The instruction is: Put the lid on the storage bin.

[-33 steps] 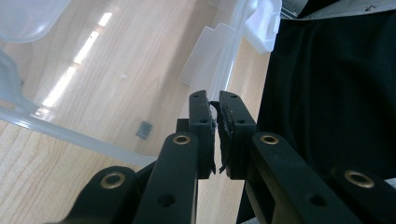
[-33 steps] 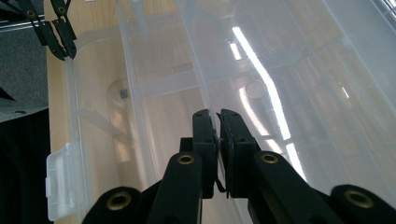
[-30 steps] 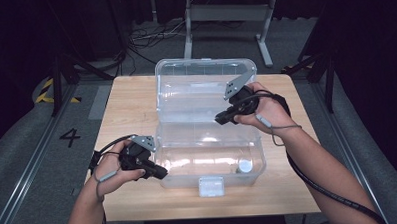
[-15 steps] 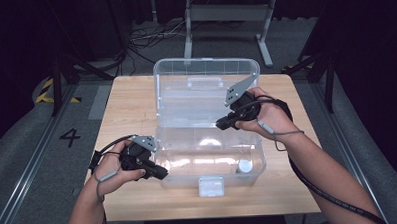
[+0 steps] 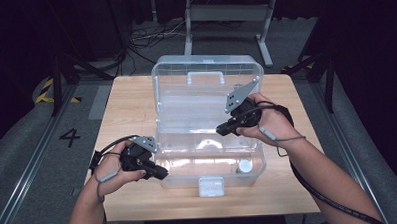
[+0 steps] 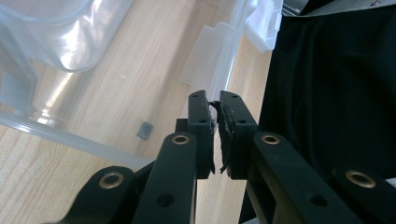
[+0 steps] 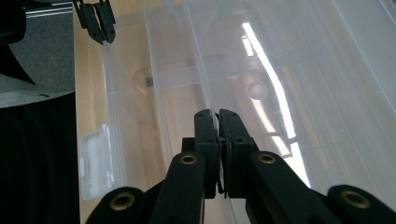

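Your work surface is a light wooden table (image 5: 131, 109), its grain running left to right, standing on grey carpeted floor (image 5: 32, 148). One thing rests directly on it: a clear plastic box (image 5: 208, 156), set about the middle, its base toward your edge and its hinged lid (image 5: 205, 86) raised behind it. The box's white latch (image 5: 211, 185) hangs over the front wall onto the wood near your side. Through the clear bottom you see the wood, with a small dark square piece (image 6: 145, 130) lying inside near the left end and a small white round piece (image 5: 245, 166) near the right front corner.
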### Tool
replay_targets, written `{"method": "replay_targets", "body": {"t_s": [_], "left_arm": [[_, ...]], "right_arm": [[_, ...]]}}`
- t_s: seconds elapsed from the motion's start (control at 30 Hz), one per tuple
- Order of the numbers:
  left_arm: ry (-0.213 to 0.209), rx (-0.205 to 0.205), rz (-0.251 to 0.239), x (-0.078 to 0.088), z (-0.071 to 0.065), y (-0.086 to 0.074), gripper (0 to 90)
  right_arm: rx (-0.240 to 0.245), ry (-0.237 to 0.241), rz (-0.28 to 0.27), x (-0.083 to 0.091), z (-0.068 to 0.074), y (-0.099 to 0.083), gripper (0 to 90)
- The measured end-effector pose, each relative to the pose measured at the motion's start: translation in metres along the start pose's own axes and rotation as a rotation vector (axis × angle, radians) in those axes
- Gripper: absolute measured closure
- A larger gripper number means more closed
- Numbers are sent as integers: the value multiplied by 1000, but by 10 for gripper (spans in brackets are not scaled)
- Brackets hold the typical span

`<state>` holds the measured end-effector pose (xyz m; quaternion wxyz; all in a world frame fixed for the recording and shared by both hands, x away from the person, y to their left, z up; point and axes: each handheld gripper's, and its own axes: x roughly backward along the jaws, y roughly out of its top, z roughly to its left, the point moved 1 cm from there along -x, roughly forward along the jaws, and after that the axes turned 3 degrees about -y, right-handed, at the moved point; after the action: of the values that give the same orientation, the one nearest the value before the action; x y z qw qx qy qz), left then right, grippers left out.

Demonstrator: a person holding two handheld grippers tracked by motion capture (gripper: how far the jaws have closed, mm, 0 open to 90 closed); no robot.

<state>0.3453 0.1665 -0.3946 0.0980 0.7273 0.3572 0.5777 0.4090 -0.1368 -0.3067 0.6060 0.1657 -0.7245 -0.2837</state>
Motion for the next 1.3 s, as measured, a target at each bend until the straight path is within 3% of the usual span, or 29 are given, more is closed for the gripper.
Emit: {"method": "replay_targets", "body": {"t_s": [0.27, 0.43, 1.17, 1.23, 1.3], "left_arm": [[0, -2, 3, 0, 0, 0, 838], [4, 19, 5, 0, -1, 1, 837], [25, 9, 12, 1, -3, 2, 839], [26, 8, 5, 4, -5, 3, 847], [18, 4, -45, 14, -8, 4, 856]], "right_arm": [[12, 7, 2, -1, 6, -2, 876], [17, 10, 2, -1, 10, -4, 878], [34, 26, 6, -3, 19, -9, 882], [39, 18, 5, -4, 20, -9, 882], [39, 17, 4, -4, 20, -9, 882]]}}
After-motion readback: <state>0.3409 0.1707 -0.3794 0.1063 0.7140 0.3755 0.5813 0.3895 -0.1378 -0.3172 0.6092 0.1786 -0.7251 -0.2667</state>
